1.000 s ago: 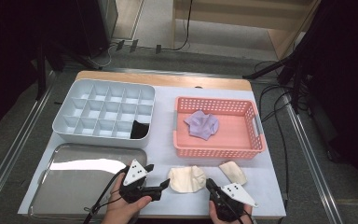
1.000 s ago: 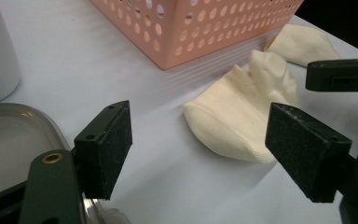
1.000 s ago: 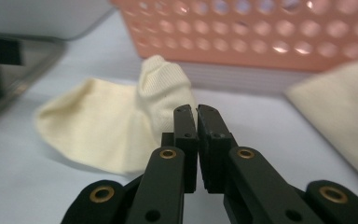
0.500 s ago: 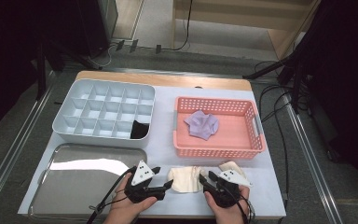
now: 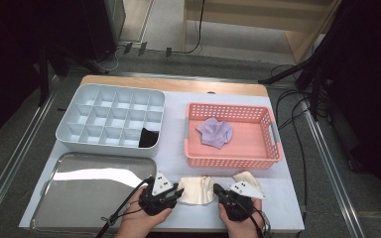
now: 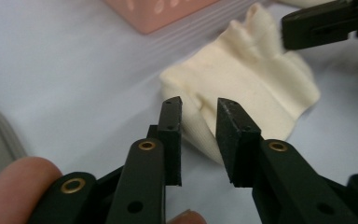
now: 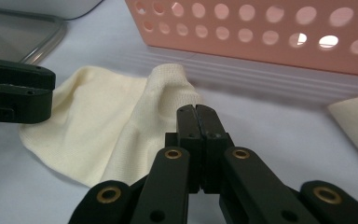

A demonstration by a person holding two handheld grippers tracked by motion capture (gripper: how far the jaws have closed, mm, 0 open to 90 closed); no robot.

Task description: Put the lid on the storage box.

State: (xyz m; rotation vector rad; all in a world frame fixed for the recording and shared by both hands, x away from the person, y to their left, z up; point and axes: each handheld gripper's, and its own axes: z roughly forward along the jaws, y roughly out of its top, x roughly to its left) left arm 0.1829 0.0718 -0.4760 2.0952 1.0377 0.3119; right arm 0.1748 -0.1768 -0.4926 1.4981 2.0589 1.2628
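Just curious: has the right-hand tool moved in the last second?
Yes: the right tool slid left along the table's front edge, toward the cream cloth below the pink basket.

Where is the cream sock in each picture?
High view: the cream sock lies at the bottom middle, between the two grippers.
Left gripper view: upper right of centre.
Right gripper view: left of centre.
Shared landmark: the pink basket just behind it.

Sock between two hand-held grippers, basket behind, tray left, organiser behind tray
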